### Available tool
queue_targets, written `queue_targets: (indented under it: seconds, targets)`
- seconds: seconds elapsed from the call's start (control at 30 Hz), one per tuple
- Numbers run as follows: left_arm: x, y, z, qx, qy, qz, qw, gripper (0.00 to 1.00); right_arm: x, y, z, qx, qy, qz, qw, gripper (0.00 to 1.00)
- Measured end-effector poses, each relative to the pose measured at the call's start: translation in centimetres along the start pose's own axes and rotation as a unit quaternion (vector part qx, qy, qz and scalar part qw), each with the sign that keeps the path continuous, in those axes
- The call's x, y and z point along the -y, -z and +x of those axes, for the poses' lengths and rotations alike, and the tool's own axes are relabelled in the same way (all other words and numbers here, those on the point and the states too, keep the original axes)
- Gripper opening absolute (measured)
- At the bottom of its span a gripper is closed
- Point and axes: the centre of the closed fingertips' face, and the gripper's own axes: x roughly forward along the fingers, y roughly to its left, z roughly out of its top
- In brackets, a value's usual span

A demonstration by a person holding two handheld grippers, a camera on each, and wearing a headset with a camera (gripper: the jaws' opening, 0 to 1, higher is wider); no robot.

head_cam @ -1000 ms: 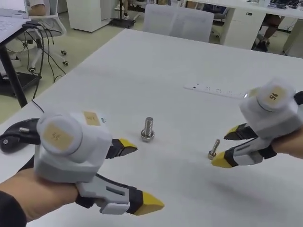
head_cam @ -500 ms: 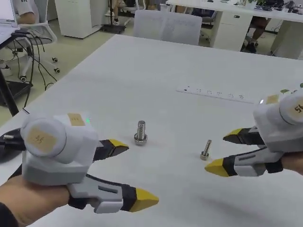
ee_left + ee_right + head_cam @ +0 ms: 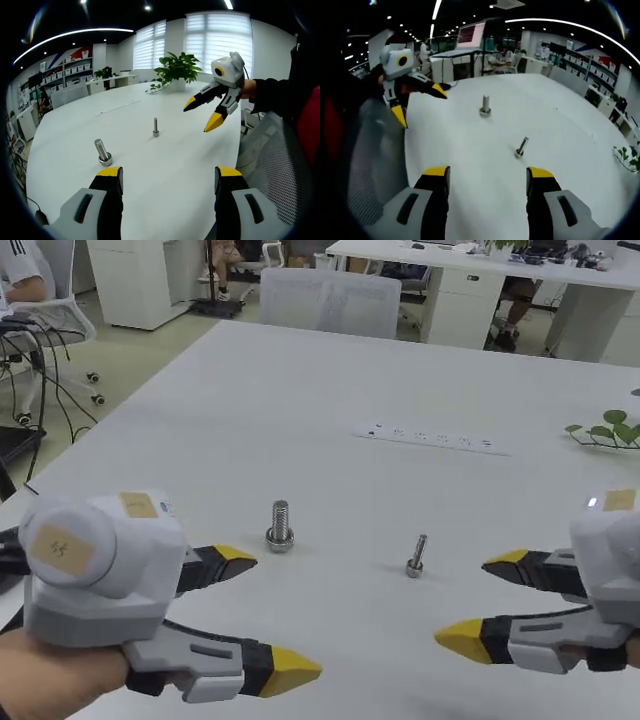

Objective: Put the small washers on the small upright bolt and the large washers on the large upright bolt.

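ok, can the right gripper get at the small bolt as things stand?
Probably yes. The right gripper sits open beside the small bolt with just bare table between them; the large bolt stands beyond it, out of the path.

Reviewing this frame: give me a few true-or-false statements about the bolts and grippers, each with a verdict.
1. The left gripper and the right gripper are both open and hold nothing. True.
2. The small bolt stands nearer the right gripper than the large bolt does. True.
3. The large bolt lies on its side. False: it stands upright on the table.
4. The power strip lies between the two bolts. False: it lies beyond both, farther from the person.
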Motion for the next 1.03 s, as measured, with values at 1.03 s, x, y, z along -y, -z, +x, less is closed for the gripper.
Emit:
queue_targets:
  seconds: [1.03]
  targets:
    - [-2.2,0.6,-0.6,-0.011,-0.061,-0.007,0.9981,0.77,-1.1,-0.6,0.2,0.075,0.038,0.03,0.996,0.75]
